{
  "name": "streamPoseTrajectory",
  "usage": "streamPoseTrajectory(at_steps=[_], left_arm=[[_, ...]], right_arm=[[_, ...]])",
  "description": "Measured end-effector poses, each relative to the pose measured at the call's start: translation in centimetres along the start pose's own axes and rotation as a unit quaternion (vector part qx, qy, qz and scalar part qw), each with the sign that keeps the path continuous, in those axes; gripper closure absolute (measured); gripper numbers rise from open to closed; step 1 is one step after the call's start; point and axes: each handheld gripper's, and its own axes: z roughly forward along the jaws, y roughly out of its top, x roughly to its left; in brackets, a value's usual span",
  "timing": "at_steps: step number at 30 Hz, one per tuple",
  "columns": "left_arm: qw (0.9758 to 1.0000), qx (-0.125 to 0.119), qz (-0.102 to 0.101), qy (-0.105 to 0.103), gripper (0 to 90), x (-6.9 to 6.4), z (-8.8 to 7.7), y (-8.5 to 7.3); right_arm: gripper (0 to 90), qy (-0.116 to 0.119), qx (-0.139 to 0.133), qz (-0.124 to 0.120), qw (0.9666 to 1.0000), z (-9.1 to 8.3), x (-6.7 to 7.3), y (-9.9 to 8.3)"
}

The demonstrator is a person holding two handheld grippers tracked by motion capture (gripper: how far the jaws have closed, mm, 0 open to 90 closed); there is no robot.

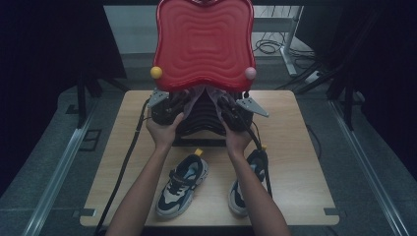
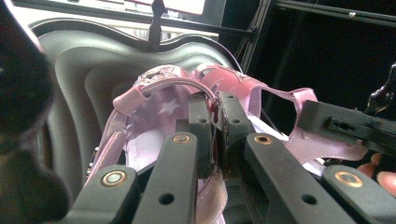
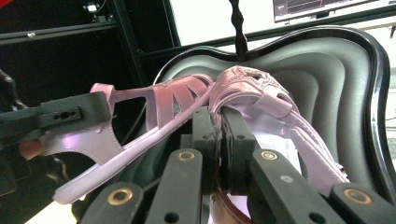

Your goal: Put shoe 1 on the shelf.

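1. Pink sandal leather is clamped in each gripper: the left gripper [image 2: 212, 122] grasps one pink sandal [image 2: 154, 116] by its heel edge, and the right gripper [image 3: 217, 135] grasps the other sandal [image 3: 261, 100] likewise.
2. Both sandals hang over the black tray [image 3: 336, 65], apparently for placing as a pair.
3. Red tray [image 1: 204, 42] stands above; sneakers [image 1: 182, 184] lie on the table [image 1: 295, 162].

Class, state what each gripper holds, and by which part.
Each holds a pink sandal by its side edge: left gripper, left sandal; right gripper, right sandal.
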Motion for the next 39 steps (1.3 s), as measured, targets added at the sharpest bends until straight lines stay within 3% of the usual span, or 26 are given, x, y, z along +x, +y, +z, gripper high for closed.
streamPoseTrajectory(at_steps=[4,9,14,17,26,39], left_arm=[[0.9999,0.002,0.011,-0.002,86.0,-0.2,0.3,-0.4],[0.9987,0.028,0.044,0.001,84.3,-0.7,0.5,-1.7],[0.9971,0.055,0.053,0.004,78.9,-0.8,0.7,-3.3],[0.9971,0.055,0.052,0.004,75.8,-0.9,0.7,-3.4],[0.9963,0.067,0.054,0.004,68.5,-0.6,0.4,-3.3],[0.9957,0.077,0.05,-0.006,56.3,-0.8,-0.6,-2.8]], right_arm=[[85.6,-0.005,0.005,-0.019,0.9998,0.7,-0.3,-0.4],[85.2,-0.011,0.018,-0.048,0.9986,0.7,-0.1,-1.0],[84.3,-0.009,0.037,-0.037,0.9986,0.2,-0.7,-1.5],[83.4,0.001,0.062,-0.04,0.9973,0.3,-0.8,-2.0],[80.4,0.022,0.081,-0.033,0.996,0.4,-0.9,-2.3],[60.3,0.025,0.086,-0.025,0.9957,-0.8,-0.7,-1.6]])
